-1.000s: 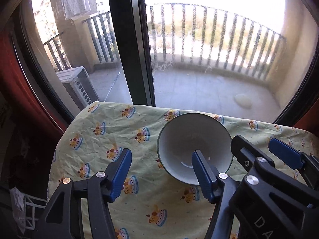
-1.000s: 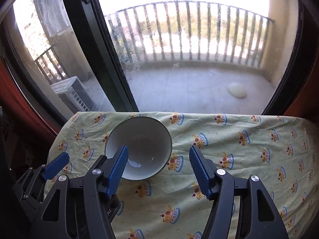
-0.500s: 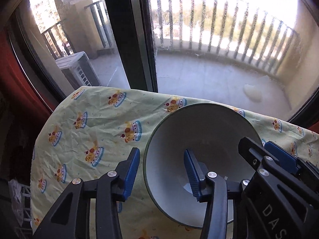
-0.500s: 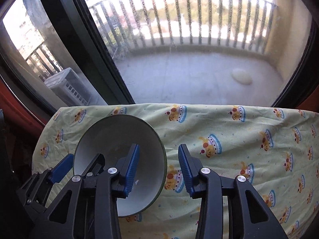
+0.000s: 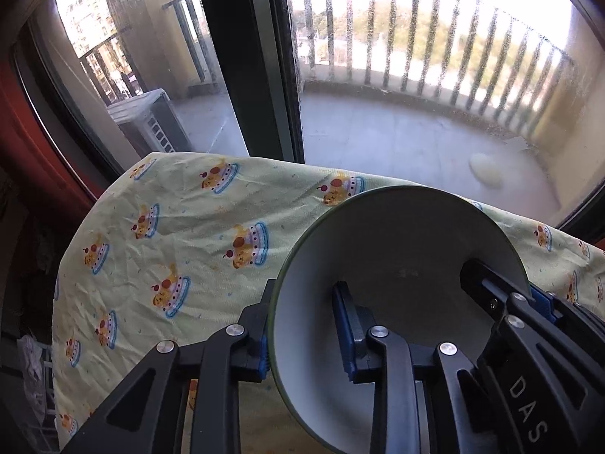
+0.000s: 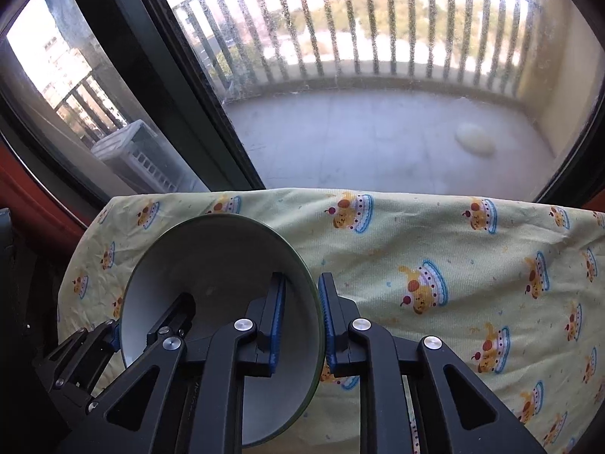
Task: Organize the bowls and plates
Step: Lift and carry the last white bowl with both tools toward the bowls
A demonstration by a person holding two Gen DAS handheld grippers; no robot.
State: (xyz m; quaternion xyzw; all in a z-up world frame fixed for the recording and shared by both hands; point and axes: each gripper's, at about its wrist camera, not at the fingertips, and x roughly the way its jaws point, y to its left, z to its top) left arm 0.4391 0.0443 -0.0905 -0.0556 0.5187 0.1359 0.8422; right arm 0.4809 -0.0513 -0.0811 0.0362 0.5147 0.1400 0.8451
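Note:
A white bowl (image 5: 397, 257) with a dark green rim stands tilted toward me on the yellow cake-print tablecloth (image 5: 170, 227). My left gripper (image 5: 302, 336) is closing onto the bowl's left rim, one blue pad inside and one outside, both pressing on the wall. My right gripper (image 5: 506, 283) clamps the opposite rim. In the right wrist view the bowl (image 6: 211, 265) sits low left. There the right gripper (image 6: 302, 299) is closing on the bowl's right edge, and the left gripper (image 6: 147, 316) holds the far left edge.
The tablecloth (image 6: 453, 246) ends at a far edge right against a large window with a dark frame post (image 5: 245, 56). Behind the glass are a balcony with railing and an air-conditioner unit (image 5: 147, 121). A red wall borders the left side.
Both grippers came down onto the bowl from either side and closed on its rim. The bowl now looks much larger and is tipped toward the cameras.

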